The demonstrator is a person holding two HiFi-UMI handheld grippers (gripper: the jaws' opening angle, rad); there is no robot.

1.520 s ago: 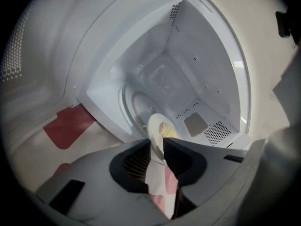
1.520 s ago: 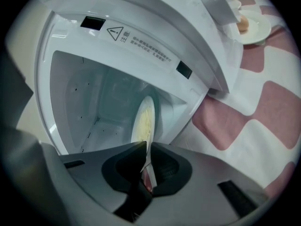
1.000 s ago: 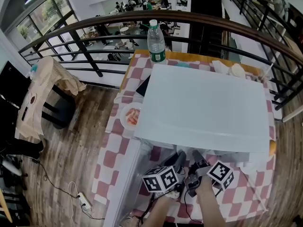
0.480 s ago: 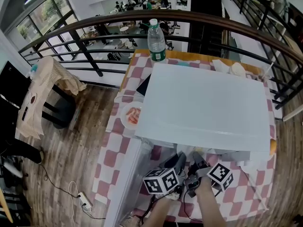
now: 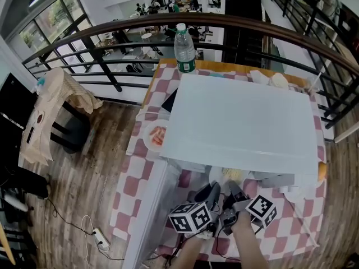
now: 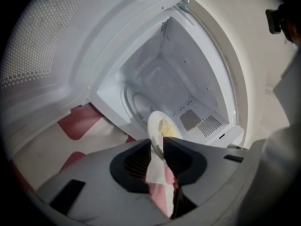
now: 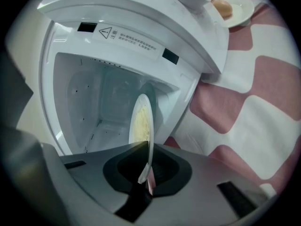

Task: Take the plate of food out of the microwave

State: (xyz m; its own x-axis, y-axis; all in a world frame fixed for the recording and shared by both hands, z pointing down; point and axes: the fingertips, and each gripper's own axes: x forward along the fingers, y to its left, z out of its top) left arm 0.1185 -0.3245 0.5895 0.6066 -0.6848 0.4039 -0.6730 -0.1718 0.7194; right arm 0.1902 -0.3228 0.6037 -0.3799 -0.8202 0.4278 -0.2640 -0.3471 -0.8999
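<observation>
- Red-and-white checked tablecloth point(image 5: 134, 189) covers the table, and near its left edge we see a side plate point(image 5: 156, 137) with something red on it.
- We find the white microwave point(image 5: 241, 122) in the middle with its door swung open.
- At its mouth is the plate of food point(image 5: 226, 175), which carries a pale yellow heap.
- Our left gripper point(image 6: 157, 145) has its jaws opening, with the plate's rim between them.
- Our right gripper point(image 7: 148, 147) is clamped tight on that same rim.
- Far right, a dish point(image 7: 243, 12) holds a bun.
</observation>
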